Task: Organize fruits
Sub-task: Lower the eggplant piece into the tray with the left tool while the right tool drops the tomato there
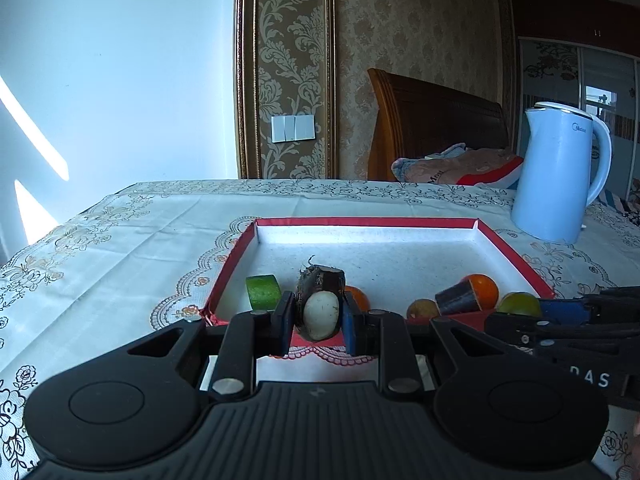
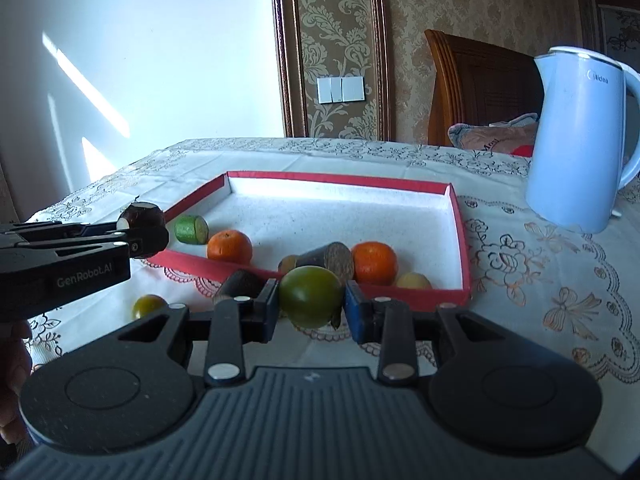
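My left gripper [image 1: 318, 316] is shut on a dark-skinned piece with a white cut face [image 1: 320, 308], held above the near left edge of the red tray [image 1: 360, 223]; it also shows in the right wrist view [image 2: 142, 216]. My right gripper [image 2: 312, 304] is shut on a green round fruit [image 2: 310, 296], just in front of the tray's near wall [image 2: 400, 290]. In the tray lie a green cucumber piece [image 2: 192, 229], two oranges [image 2: 230, 246] [image 2: 374, 262], a dark cut piece [image 2: 332, 258] and a small yellow fruit [image 2: 414, 280].
On the cloth in front of the tray lie a small green fruit [image 2: 148, 306] and a dark piece [image 2: 244, 284]. A light blue kettle [image 2: 580, 136] stands at the right, beyond the tray. A wooden chair [image 2: 480, 92] stands behind the table.
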The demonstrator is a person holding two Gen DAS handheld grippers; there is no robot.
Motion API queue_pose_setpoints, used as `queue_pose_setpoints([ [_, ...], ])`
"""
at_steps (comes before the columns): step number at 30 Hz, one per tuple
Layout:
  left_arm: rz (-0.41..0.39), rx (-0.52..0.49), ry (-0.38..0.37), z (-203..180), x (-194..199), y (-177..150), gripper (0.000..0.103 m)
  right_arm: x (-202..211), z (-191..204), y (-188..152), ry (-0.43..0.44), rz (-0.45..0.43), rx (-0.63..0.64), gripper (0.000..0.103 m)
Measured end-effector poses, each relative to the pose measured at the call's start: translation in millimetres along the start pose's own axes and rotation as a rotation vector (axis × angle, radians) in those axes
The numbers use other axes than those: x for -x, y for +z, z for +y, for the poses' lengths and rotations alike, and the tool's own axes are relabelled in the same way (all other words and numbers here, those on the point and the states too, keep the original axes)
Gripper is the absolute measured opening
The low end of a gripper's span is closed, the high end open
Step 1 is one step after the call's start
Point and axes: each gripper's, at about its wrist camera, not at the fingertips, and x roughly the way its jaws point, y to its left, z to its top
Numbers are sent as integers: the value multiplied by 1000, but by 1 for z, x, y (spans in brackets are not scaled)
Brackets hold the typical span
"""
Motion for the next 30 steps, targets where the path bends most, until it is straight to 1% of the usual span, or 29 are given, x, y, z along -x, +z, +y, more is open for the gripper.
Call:
queue_pose_setpoints([
  [4,5,13,34,6,-21,11,23,-8,3,20,-7,-26,23,32],
  [7,14,13,22,8,-38,20,23,-23,7,32,-3,-26,41,32],
  [9,19,14,49,7,-49,22,23,-35,10,37,3,-15,56,32],
  [11,40,24,44,9,-61,24,23,-47,14,41,7,1,66,32],
  [16,77,27,66,12,-82,23,23,-78,17,38,19,53,69,33],
  [19,88,35,57,13,-87,21,23,-87,19,35,19,65,79,33],
  [21,81,19,71,11,-88,20,24,-90,21,34,30,70,84,33],
  [30,82,28,72,12,-85,20,24,-90,21,32,26,58,82,34],
])
